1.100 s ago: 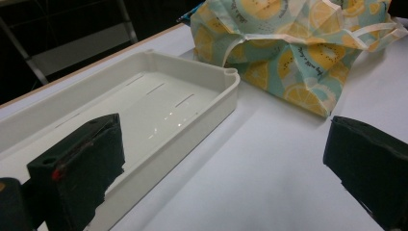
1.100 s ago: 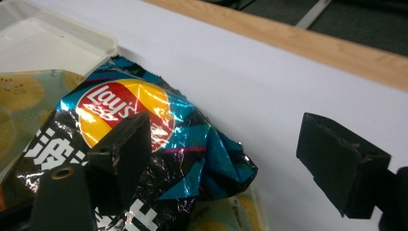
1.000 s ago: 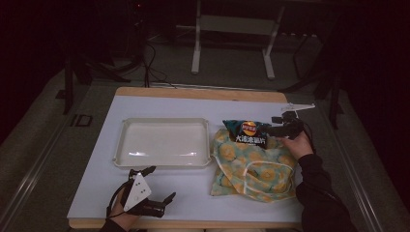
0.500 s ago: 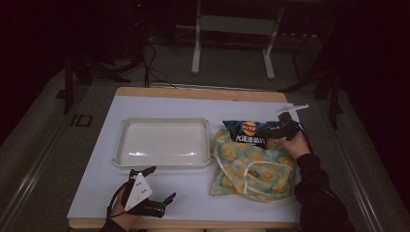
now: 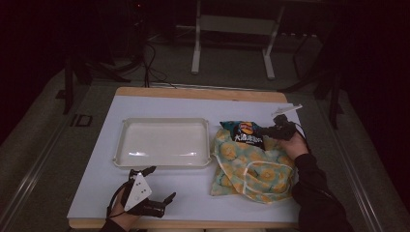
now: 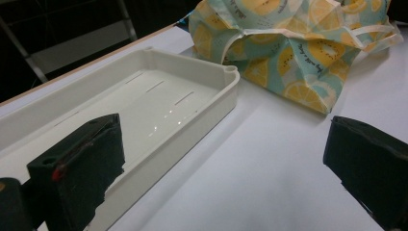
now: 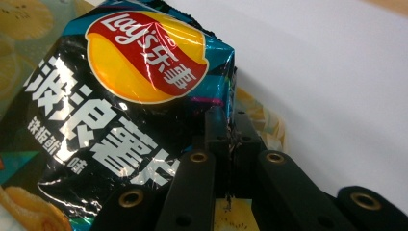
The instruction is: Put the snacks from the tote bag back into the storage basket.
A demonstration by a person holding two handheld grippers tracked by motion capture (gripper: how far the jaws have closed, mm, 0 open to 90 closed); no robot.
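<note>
The right claw (image 7: pixel 230 144) is pinched on the edge seam of a crisp bag (image 7: pixel 125 106), which rests partly on the lemon-print cloth bag (image 5: pixel 251 166) at the right of the white surface (image 5: pixel 193 198), just beside the empty cream tray (image 5: pixel 164 142). The crisp bag looks light, puffy and crackly; its glossy film is probably slippery and the contents fragile, so the flat crimped seam seems the safest hold, not the belly. Its red-and-yellow badge reads "Lay's" with Chinese characters, and larger white Chinese lettering runs below. The left claw (image 5: pixel 150 186) rests near the front edge, jaws spread and empty.
</note>
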